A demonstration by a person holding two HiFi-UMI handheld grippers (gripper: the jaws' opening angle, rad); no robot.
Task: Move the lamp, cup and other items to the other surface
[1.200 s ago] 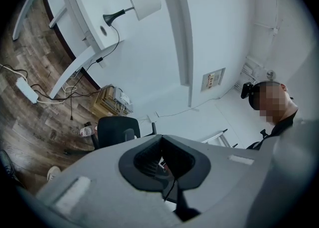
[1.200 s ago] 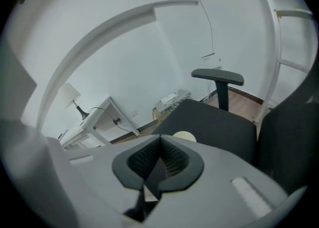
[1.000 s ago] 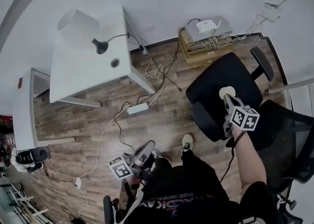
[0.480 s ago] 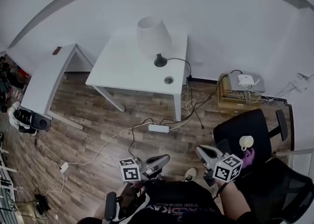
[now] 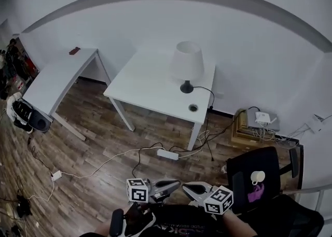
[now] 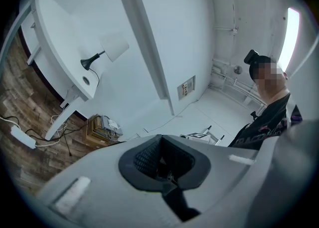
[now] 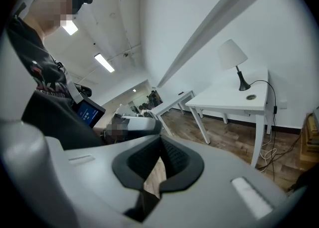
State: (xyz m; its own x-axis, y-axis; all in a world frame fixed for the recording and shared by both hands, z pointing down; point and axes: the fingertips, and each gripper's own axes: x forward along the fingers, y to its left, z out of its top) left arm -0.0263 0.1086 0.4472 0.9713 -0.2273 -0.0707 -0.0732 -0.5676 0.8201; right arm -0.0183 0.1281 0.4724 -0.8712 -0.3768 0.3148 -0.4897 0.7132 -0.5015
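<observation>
One lamp (image 5: 187, 65) on white table (image 5: 149, 86)

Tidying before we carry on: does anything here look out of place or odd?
A white cup and a purple item sit on the black office chair seat, an odd spot for either. A power strip and loose cables trail across the wood floor. The lamp stands upright on the white table.

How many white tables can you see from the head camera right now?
2. The middle table bears the lamp; the left table stands apart from it, nearer the picture's left edge. Others may lie out of view.
</observation>
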